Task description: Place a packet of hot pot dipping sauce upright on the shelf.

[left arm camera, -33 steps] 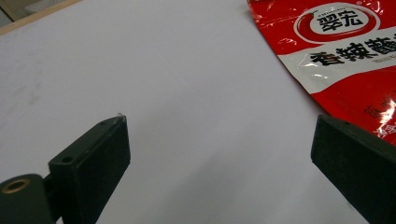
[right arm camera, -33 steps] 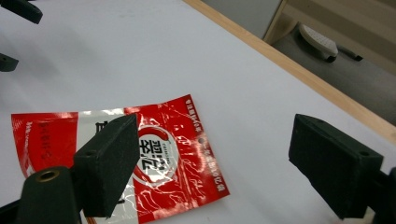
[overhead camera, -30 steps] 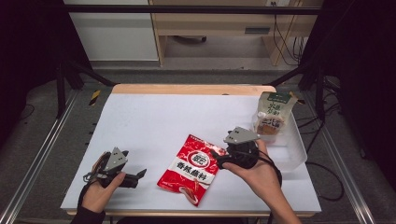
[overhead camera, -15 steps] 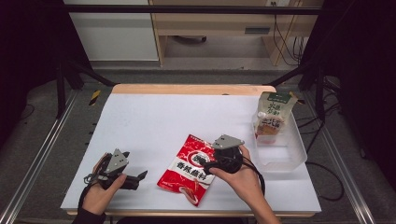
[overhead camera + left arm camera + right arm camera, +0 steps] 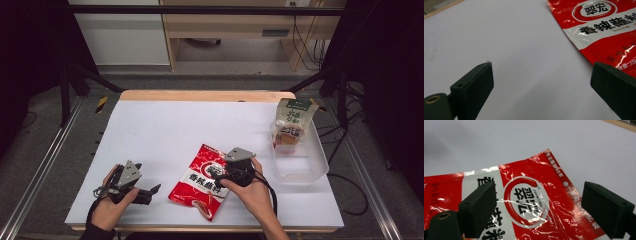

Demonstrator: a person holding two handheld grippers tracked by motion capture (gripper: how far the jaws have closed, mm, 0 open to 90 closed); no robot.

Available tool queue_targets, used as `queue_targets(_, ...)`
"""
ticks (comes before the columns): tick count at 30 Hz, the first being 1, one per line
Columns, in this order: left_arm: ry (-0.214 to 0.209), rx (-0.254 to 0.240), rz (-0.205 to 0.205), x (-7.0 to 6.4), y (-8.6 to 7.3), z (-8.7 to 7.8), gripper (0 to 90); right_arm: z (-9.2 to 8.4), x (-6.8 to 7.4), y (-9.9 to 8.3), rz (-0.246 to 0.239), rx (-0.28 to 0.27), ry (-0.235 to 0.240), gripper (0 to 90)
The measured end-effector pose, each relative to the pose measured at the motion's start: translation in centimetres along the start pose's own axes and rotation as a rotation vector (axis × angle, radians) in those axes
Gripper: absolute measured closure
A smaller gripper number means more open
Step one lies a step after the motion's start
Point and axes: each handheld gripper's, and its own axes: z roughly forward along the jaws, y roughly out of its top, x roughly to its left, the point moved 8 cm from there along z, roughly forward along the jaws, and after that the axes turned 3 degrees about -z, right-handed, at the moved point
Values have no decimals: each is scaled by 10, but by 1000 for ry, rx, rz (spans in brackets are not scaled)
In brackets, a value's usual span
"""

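High view overhead, gripper views close — sharing red packet (image 5: 205,181)

Red packet (image 5: 205,180) (white band, black characters); green-topped pouch (image 5: 292,122)

Glossy red sauce pouch (image 5: 206,181) lies flat, front-centre.
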Motion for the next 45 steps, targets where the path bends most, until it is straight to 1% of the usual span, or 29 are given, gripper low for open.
queue_targets(3,-5,-3,1,-2,1,0,48,5,-8,-6,8,14,-24,128)
queue_targets(7,-10,1,10,-7,2,2,48,10,-14,-12,30,33,-39,116)
queue_targets(10,-17,6,20,-12,3,5,49,15,-19,-16,27,49,-65,110)
queue_targets(11,-20,16,34,-13,3,5,49,16,-20,-18,29,60,-74,109)
queue_targets(12,-23,19,38,-14,3,5,49,18,-22,-19,18,65,-82,107)
queue_targets(14,-24,23,43,-15,3,7,49,21,-25,-21,27,84,-98,106)
queue_targets(15,-25,19,34,-17,3,8,49,22,-27,-22,21,89,-107,108)
queue_targets(16,-27,21,34,-17,3,9,49,24,-29,-23,23,98,-116,109)
queue_targets(18,-28,24,35,-18,3,10,49,27,-32,-24,39,103,-116,109)
queue_targets(20,-28,23,36,-18,3,10,49,29,-35,-25,48,113,-128,109)
queue_targets(28,-29,21,35,-18,3,9,49,35,-41,-27,86,132,-127,108)
queue_targets(33,-31,22,36,-19,3,10,49,37,-42,-29,102,142,-114,115)
queue_targets(40,-32,18,32,-19,3,10,49,38,-38,-31,121,155,-76,151)
queue_targets(43,-32,19,33,-19,3,10,49,37,-36,-31,126,162,-66,154)
queue_targets(45,-32,20,35,-19,3,10,49,38,-36,-31,126,155,-65,155)
